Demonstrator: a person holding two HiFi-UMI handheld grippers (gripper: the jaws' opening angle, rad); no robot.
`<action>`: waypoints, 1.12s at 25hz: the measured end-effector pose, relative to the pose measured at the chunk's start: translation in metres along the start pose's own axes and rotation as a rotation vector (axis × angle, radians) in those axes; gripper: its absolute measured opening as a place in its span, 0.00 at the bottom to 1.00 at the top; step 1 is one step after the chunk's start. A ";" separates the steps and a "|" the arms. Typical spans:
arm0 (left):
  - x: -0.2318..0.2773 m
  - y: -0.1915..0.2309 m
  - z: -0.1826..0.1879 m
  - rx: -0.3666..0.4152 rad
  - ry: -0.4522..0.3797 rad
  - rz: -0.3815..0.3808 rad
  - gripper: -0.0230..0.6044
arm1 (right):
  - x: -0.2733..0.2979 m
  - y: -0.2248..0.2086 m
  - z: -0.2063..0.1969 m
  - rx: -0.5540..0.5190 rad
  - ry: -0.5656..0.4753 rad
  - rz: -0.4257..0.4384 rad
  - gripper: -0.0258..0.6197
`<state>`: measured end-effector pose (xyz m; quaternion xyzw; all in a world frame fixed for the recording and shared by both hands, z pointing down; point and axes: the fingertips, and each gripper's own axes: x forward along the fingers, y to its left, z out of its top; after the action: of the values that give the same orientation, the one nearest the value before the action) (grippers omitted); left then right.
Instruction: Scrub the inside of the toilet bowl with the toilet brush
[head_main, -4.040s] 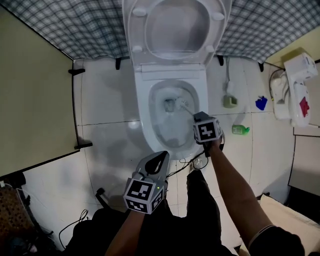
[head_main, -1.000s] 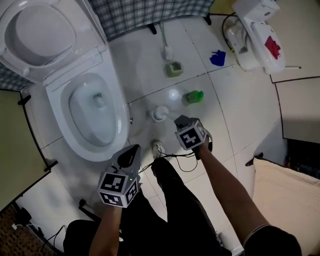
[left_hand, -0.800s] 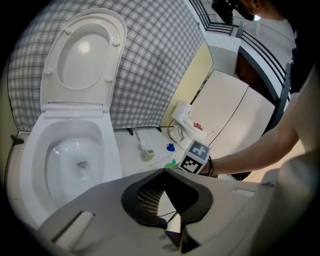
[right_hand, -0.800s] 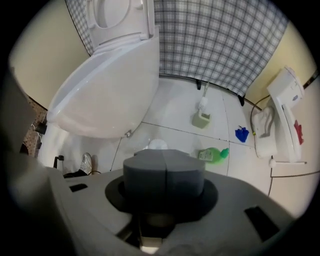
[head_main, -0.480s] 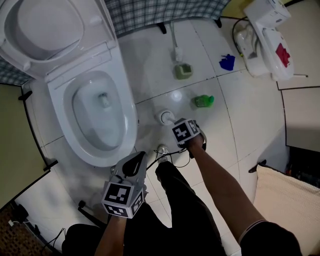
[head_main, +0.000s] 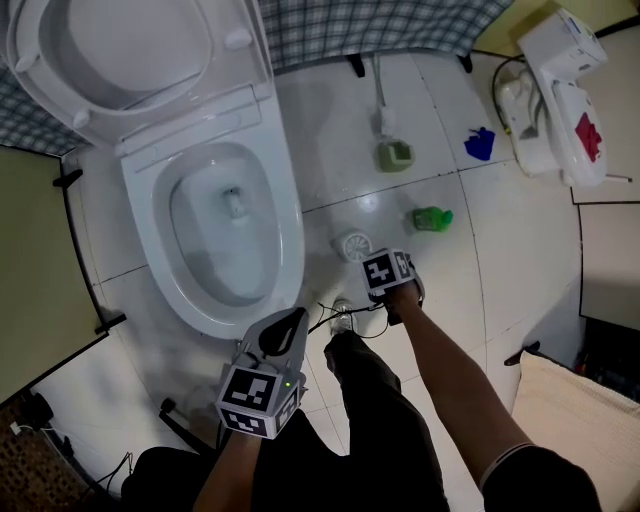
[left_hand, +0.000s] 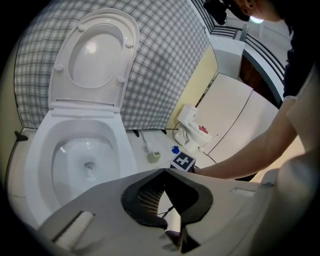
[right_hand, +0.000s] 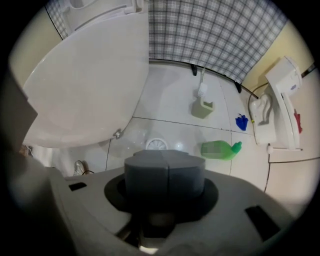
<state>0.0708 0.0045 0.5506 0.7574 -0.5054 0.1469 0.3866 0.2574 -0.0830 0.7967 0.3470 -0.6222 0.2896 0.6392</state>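
Toilet bowl (head_main: 288, 240): standing at the floor's back left against the checked curtain (head_main: 380, 25), lying open with seat and lid (head_main: 130, 50) tipped up, pooling a little water round the drain.

Failing to make out the toilet brush for certain in any view. Clamping a dark grey block (right_hand: 164, 172), seamed down its middle, between the jaws of the right gripper (head_main: 384, 268); not managing to tell whether this is the brush's handle. Easing those jaws a shade wider just now, with the block filling the gap. Pointing that gripper straight down, right of the bowl's front, just beside a round white slotted piece (head_main: 355, 245) lying on the tiles.

Carrying the left gripper (head_main: 298, 318) just off the bowl's front edge, angling it downward, with jaws meeting at the tips and clasping nothing.

Planting a shoe (head_main: 342, 318) on the floor between the two grippers.

Noting, farther out, a green bottle (head_main: 432, 218) lying on its side right of the slotted piece; toward the floor's back edge, a green stand (head_main: 395, 155) bearing a small brush upright, then a blue scrap (head_main: 480, 143); in the back right corner, a white plastic unit (head_main: 560, 90) with a red mark.
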 end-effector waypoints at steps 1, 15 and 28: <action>-0.001 0.002 0.002 0.001 -0.002 -0.001 0.03 | 0.000 -0.001 0.001 0.011 -0.001 -0.012 0.30; -0.042 0.008 0.044 0.060 -0.033 -0.026 0.03 | -0.093 0.003 0.013 0.087 -0.078 -0.037 0.38; -0.157 -0.017 0.150 0.111 -0.178 0.002 0.03 | -0.366 0.060 0.064 0.092 -0.507 0.036 0.38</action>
<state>-0.0097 0.0003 0.3485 0.7871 -0.5298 0.1070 0.2974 0.1505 -0.0765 0.4363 0.4262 -0.7548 0.2327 0.4409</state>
